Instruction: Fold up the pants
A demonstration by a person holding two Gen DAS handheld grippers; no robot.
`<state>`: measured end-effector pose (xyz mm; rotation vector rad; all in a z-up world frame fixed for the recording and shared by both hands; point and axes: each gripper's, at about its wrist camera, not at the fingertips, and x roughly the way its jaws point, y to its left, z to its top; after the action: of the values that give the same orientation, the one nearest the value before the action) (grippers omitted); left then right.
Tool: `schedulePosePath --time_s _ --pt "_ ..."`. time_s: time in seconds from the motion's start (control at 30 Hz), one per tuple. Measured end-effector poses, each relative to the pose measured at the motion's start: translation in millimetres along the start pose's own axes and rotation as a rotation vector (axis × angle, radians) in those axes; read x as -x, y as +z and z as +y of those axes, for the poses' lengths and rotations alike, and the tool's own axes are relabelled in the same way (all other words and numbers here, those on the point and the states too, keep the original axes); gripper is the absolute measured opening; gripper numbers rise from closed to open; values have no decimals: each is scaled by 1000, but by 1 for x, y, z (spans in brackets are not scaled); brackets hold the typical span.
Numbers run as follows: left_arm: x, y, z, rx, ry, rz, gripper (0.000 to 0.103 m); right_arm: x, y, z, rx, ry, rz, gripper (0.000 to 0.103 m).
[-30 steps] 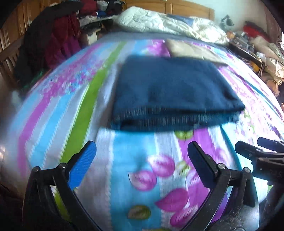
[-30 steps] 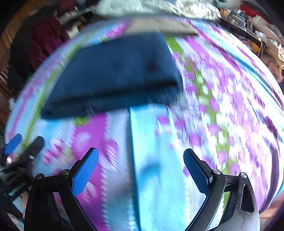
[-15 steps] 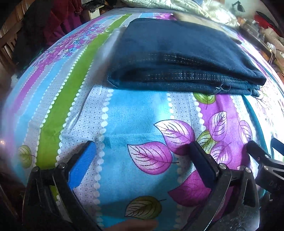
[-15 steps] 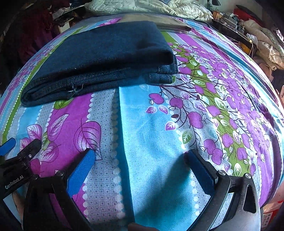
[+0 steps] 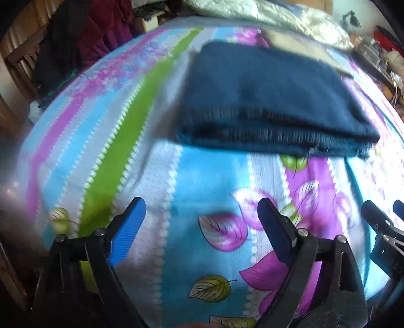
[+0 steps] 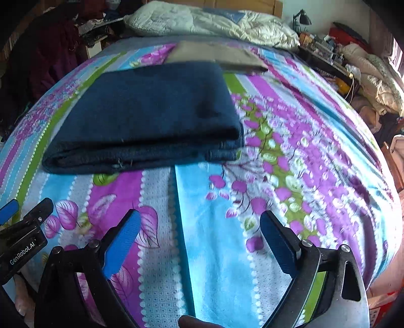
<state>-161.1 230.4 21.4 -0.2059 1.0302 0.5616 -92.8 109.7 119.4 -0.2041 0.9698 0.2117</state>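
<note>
Both the left claw [image 5: 199,222] and the right claw [image 6: 202,227] hang empty with fingers spread apart, probably because the dark blue pants [image 6: 149,116] ahead of them already lie folded flat on the bed [image 6: 290,151].

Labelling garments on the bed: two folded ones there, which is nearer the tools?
The folded dark blue jeans, lying just ahead of both open tools. The folded beige garment lies behind them, toward the white quilt.
</note>
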Motion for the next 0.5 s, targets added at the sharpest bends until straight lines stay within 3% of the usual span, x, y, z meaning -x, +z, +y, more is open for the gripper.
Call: schedulePosePath --time_s 0.27,0.5 --pt "68 39 8 24 7 -205 95 52 53 0 -33 45 -97 98" --pt "87 43 9 -10 -23 -278 96 74 58 3 -43 56 -123 98"
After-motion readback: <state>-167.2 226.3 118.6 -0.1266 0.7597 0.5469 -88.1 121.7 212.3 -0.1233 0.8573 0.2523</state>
